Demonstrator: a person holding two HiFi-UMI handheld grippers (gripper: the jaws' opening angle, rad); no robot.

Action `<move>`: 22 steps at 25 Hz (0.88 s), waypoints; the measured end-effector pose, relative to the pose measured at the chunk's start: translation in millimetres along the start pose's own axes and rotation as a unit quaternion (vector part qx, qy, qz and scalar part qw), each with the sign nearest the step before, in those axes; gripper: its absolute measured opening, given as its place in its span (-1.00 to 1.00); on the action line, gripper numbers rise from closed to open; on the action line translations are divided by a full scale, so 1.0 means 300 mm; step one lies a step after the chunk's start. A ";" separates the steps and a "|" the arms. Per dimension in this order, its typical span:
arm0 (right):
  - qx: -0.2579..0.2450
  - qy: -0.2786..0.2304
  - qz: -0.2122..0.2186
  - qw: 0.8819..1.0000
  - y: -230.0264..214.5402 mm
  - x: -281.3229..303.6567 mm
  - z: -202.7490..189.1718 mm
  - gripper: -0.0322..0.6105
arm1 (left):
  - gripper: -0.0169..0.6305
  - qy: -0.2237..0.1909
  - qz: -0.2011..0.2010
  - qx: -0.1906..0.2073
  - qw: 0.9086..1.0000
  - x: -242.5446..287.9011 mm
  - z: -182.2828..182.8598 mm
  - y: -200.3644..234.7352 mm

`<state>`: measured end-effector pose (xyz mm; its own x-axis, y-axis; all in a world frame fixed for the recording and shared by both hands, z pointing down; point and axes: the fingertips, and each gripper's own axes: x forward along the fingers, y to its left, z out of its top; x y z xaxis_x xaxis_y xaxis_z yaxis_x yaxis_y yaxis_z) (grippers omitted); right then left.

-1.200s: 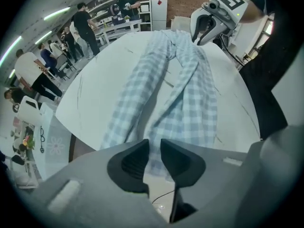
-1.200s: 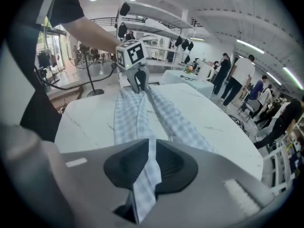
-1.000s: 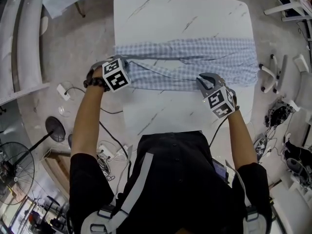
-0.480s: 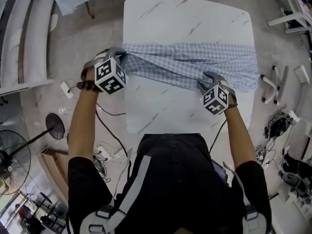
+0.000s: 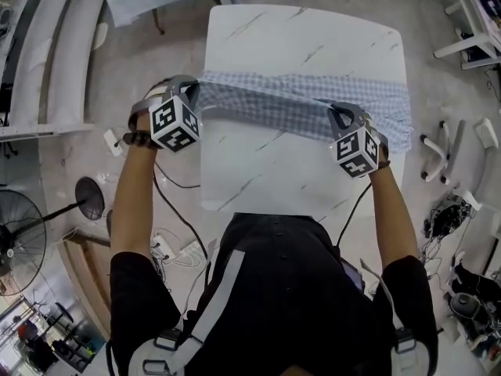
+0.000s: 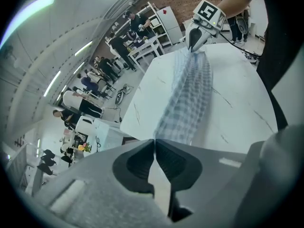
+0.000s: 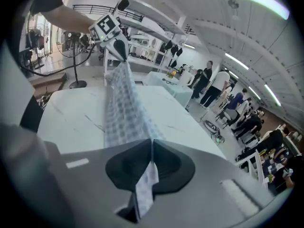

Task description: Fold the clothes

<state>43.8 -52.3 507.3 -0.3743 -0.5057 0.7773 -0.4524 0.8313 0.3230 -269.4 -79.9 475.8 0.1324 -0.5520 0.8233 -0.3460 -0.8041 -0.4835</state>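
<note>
A blue-and-white checked garment (image 5: 313, 100) lies as a long band across the white marble table (image 5: 266, 171). Its near edge is lifted and stretched between my two grippers. My left gripper (image 5: 192, 92) is at the table's left edge and is shut on the garment's left end (image 6: 187, 89). My right gripper (image 5: 338, 116) is near the right side. Its jaws have just been closing and are now shut on the garment (image 7: 121, 103), with a strip of cloth (image 7: 145, 186) showing between the pads. Each gripper view shows the cloth running straight to the other gripper (image 6: 195, 38) (image 7: 118, 42).
The table's far half (image 5: 305, 37) is bare marble. Around it on the floor are a standing fan (image 5: 19, 241), cables and a power strip (image 5: 168, 245) at the left, and white frames (image 5: 438, 139) at the right. People stand in the room beyond (image 7: 213, 87).
Both grippers rose and lifted the garment's near edge off the table. The right gripper shifted rightward along the cloth and took hold again.
</note>
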 end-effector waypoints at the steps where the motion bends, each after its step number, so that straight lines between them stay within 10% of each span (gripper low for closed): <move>1: -0.003 -0.009 -0.004 1.000 -0.010 -0.029 0.014 -0.86 | -0.88 -0.002 0.008 0.000 1.000 -0.024 0.011 -0.003; 11: -0.108 -0.040 0.054 0.992 0.225 -0.259 -0.082 -0.86 | -0.87 0.025 0.015 -0.019 0.999 -0.237 -0.046 -0.335; 22: -0.074 -0.011 0.149 0.986 0.549 -0.259 -0.311 -0.86 | -0.87 0.069 0.009 -0.098 0.993 -0.178 -0.213 -0.793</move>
<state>73.9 145.4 550.6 -0.4918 -0.2379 0.8376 -0.1980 0.9673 0.1585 -253.6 155.0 566.0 0.0008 -0.5190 0.8547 -0.5226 -0.7290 -0.4422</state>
